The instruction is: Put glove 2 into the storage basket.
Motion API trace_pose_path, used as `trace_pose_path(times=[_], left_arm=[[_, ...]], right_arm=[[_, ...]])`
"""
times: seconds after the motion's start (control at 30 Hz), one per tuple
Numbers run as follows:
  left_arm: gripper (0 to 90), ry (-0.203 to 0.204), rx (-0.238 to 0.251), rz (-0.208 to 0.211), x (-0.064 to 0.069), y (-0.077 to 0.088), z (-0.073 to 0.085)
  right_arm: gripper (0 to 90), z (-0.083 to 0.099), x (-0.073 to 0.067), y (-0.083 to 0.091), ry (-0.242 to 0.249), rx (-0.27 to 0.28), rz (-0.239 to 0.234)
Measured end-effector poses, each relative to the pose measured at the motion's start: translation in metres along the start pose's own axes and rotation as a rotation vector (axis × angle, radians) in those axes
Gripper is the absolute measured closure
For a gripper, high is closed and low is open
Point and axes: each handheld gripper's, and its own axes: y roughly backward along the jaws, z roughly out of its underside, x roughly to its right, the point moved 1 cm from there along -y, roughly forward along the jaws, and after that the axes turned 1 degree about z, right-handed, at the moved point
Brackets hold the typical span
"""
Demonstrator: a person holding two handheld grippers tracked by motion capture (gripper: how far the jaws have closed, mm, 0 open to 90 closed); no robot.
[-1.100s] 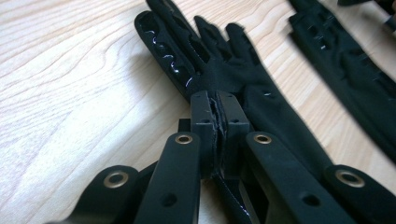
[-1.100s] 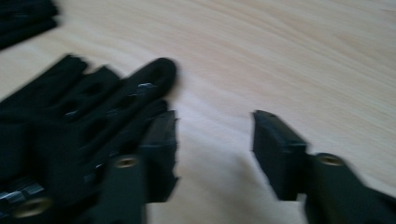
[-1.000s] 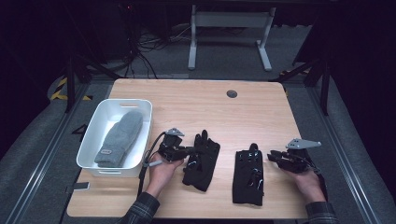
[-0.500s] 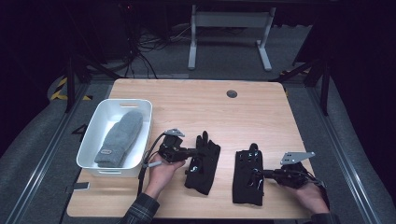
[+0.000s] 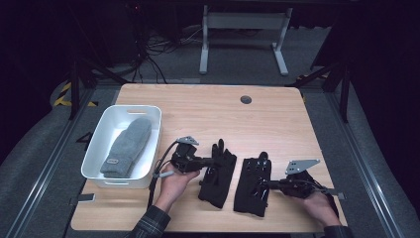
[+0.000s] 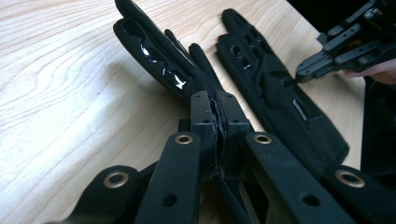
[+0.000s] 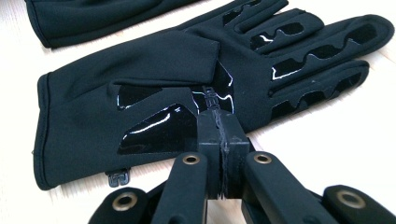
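Two black gloves lie side by side near the table's front edge. My left gripper (image 5: pixel 210 161) (image 6: pixel 215 100) is shut on the side edge of the left glove (image 5: pixel 218 179) (image 6: pixel 154 58), whose fingers lift off the wood. My right gripper (image 5: pixel 265 184) (image 7: pixel 219 119) comes in from the right, and its shut jaws pinch the glossy palm of the right glove (image 5: pixel 250 193) (image 7: pixel 154 65). In the left gripper view the right gripper (image 6: pixel 297 77) touches the right glove (image 6: pixel 280 105) farther off. The left glove's cuff (image 7: pixel 93 18) crosses the top of the right gripper view.
A white bin (image 5: pixel 93 154) stands at the table's left with a grey mitten (image 5: pixel 126 146) inside. The wooden table (image 5: pixel 223 119) has a round cable hole (image 5: pixel 246 99) near its far edge. Beyond it, a desk frame and cables stand on dark floor.
My right gripper has moved left and toward the table's front, onto the right glove's palm. The left gripper has stayed in place on the left glove, which has shifted slightly.
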Motion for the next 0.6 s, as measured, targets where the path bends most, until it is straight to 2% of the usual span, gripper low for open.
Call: trace_pose_path(times=[0.33,0.43,0.6], left_arm=[[87.6,-0.008,0.012,0.022,0.004,-0.002,-0.003],[87.6,0.001,0.018,0.026,0.004,-0.003,-0.005],[87.6,-0.007,0.022,0.009,0.002,-0.002,-0.011]], right_arm=[[89.8,-0.009,-0.003,-0.01,0.025,-0.009,-0.02],[89.9,-0.012,-0.003,-0.013,0.029,-0.012,-0.02],[89.9,-0.015,-0.002,-0.017,0.036,-0.012,-0.025]])
